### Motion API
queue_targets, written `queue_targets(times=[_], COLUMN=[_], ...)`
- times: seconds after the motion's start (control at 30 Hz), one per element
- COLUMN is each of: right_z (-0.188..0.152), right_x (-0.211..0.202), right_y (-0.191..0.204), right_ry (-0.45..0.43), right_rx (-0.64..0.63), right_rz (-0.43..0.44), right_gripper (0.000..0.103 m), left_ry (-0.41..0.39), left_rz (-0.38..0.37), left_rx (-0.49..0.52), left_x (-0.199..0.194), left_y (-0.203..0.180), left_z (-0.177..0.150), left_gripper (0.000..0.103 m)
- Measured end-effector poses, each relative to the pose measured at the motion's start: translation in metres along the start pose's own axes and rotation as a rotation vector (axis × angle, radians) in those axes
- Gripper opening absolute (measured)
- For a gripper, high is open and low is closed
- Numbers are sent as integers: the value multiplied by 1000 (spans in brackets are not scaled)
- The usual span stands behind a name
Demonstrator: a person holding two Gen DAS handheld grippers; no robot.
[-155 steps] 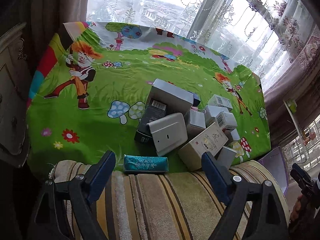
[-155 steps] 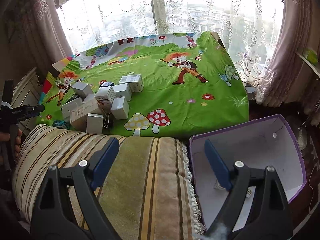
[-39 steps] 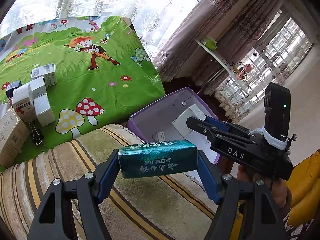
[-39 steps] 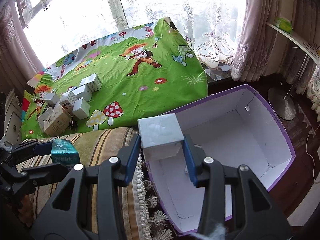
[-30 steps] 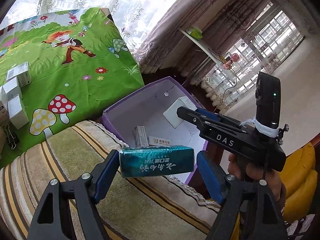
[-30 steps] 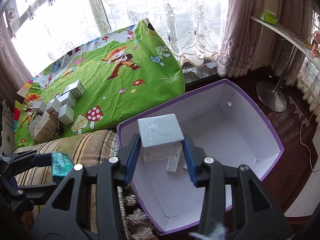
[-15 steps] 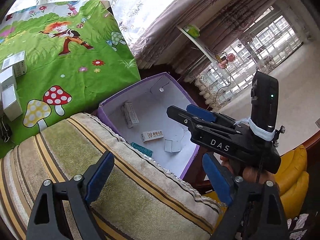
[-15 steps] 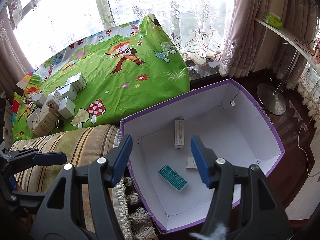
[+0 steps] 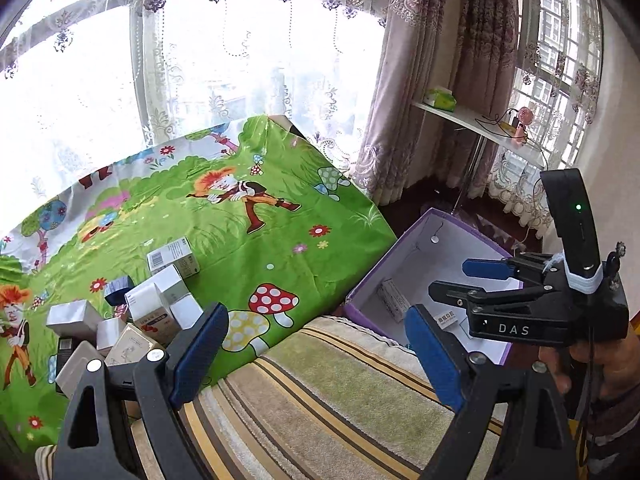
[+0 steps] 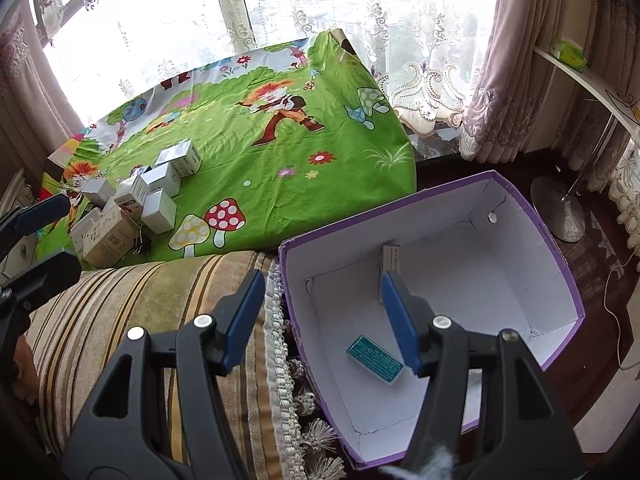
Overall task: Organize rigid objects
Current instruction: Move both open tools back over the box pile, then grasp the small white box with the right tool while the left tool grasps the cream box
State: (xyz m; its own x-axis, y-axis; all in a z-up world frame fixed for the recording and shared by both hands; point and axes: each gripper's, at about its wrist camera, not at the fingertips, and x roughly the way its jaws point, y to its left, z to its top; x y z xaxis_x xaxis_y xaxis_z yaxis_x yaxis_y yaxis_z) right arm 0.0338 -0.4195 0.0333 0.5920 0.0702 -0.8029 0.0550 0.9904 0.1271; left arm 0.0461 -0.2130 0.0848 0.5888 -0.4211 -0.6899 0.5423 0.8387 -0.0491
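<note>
Inside the purple box (image 10: 556, 276) lie a teal packet (image 10: 374, 359) & a white carton (image 10: 390, 260). Striped cushion (image 9: 340, 396) sits btwn box & the small boxes (image 9: 132, 320) on green cloth (image 9: 280, 248). L gripper (image 9: 316, 356) & R gripper (image 10: 322, 318): fingers apart, nothing between.

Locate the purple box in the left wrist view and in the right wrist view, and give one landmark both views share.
Left wrist view: the purple box sits right of centre, beyond the striped cushion, partly hidden by the right gripper.
Right wrist view: the purple box fills the lower right, open top facing the camera, a teal packet inside.
Shared landmark: the red spotted mushroom printed on the green cloth, left of the box.
</note>
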Motion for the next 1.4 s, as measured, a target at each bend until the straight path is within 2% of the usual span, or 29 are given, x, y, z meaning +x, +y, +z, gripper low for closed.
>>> queue_targets(times=[0.1, 0.27, 0.43, 0.57, 0.77, 0.93, 1.4], right_z=[5, 14, 24, 33, 45, 56, 75], right_x=[-1, 2, 10, 17, 30, 43, 107], right_y=[12, 32, 57, 75, 104, 134, 250], right_ry=[-6, -9, -7, -4, 5, 17, 122], right_rx=[-28, -58, -89, -100, -128, -164, -305], right_rz=[7, 35, 70, 97, 123, 147, 206], right_gripper=[66, 66, 66, 66, 66, 66, 66], left_ry=[-25, -56, -61, -64, -49, -27, 14], left_rz=[7, 48, 76, 126, 171, 201, 224], left_rx=[-24, -130, -280, -416, -668, -815, -1049], left_x=[-6, -15, -21, -26, -27, -21, -12], left_y=[25, 79, 142, 189, 249, 273, 302], left_z=[1, -1, -15, -34, -66, -90, -129], left_gripper=[91, 91, 91, 91, 91, 91, 91])
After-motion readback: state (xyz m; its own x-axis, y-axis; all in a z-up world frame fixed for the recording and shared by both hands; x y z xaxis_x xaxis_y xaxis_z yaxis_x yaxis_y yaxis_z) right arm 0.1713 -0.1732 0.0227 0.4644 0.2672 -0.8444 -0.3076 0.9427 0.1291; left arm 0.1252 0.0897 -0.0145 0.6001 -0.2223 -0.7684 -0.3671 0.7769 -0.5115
